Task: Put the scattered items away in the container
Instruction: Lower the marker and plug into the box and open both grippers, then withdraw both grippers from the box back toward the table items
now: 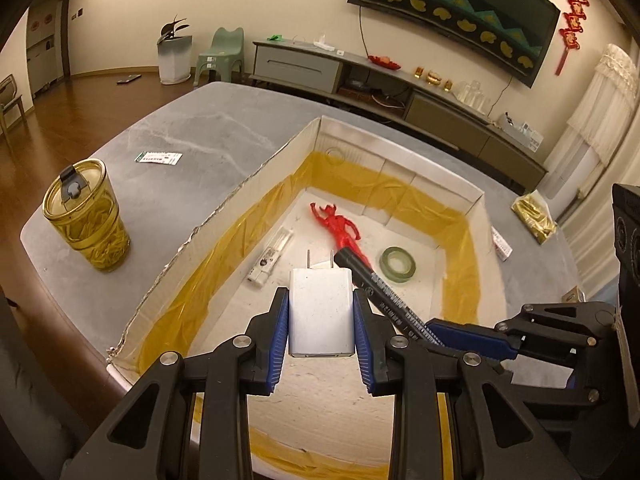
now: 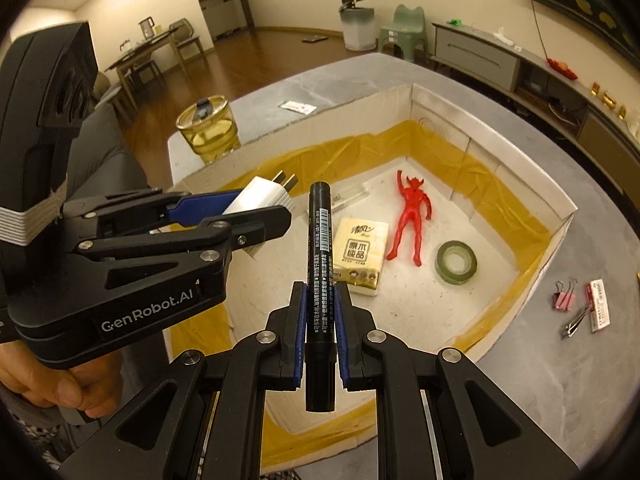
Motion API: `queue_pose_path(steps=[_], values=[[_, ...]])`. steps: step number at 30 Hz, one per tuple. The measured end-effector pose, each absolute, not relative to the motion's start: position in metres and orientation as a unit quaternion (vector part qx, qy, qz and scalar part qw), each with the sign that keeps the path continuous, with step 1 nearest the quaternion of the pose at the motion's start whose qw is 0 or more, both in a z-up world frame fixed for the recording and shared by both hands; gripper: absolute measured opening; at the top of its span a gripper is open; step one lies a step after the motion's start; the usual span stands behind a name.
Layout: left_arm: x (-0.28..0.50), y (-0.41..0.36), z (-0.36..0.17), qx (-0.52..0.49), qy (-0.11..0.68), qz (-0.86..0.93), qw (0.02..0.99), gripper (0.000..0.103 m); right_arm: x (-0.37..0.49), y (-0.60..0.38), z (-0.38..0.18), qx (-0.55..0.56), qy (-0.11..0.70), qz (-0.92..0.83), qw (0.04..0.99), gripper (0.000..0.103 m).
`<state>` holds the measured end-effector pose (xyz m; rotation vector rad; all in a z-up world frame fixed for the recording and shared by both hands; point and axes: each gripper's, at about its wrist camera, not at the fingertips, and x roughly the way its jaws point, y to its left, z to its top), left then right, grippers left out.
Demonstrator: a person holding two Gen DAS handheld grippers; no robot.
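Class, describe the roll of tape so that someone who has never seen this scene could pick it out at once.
Find the big white box lined with yellow tape, on the grey table. On its floor, right of the red figure, lies the roll of tape. It is the only ring there: greenish, flat, with a hollow centre.

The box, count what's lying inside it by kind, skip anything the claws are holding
Red toy figure: 1
Tape roll: 1
Tissue pack: 1
Clear packaged item: 1
Total: 4
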<state>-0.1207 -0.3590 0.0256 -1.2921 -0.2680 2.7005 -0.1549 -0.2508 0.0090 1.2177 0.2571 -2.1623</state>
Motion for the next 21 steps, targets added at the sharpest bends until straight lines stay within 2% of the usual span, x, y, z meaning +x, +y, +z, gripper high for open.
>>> queue_pose_path(steps=[4, 7, 21], values=[[-0.126, -0.364, 0.02, -0.437, -0.097, 0.892, 0.066, 0.032, -0.158, -0.25, 0.001, 0.471, 0.103, -0.82, 0.31, 0.015], [-0.127, -0.371, 0.018, -0.437, -0.103, 0.892, 0.059, 0.034, -0.161, -0.245, -0.002, 0.476, 0.094, -0.822, 0.299, 0.031], [-0.114, -0.379, 0.025, -0.43, -0.114, 0.893, 0.067, 0.035, -0.151, -0.233, 0.004, 0.475, 0.084, -0.823, 0.3, 0.031]])
